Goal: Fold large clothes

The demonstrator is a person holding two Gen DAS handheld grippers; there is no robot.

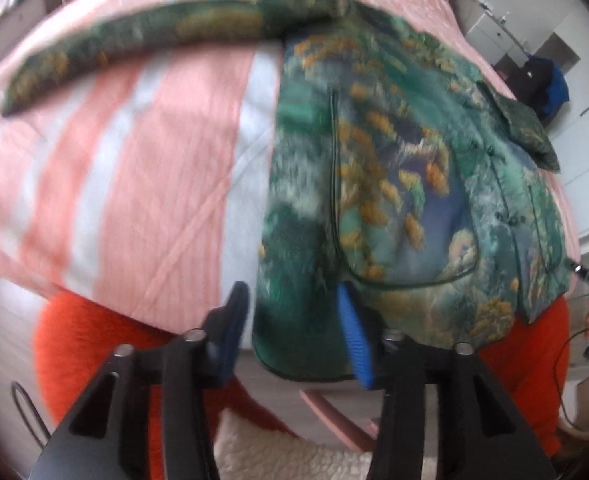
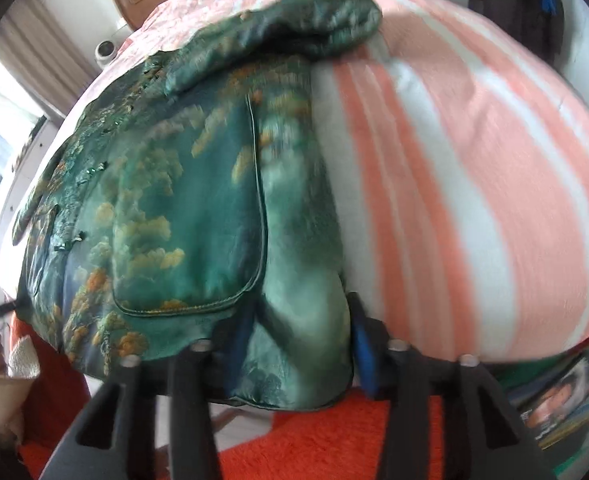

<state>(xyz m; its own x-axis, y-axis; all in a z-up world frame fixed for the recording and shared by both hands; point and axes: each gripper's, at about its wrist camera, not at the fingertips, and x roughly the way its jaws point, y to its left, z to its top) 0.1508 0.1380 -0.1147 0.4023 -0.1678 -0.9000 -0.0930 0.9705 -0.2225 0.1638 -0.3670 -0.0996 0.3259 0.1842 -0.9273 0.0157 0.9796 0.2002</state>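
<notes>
Where jacket hem overhangs bed, grippers straddling

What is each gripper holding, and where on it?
Both straddle the jacket's bottom hem hanging over the bed edge: left gripper and right gripper at opposite hem corners. Whether either actually pinches the cloth cannot be told.

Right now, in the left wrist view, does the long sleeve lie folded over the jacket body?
No, the sleeve stretches sideways across the striped bedspread.

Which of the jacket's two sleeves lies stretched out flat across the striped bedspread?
The long sleeve in the left wrist view stretches straight across the bedspread. The other sleeve lies bunched beside the jacket body.
</notes>
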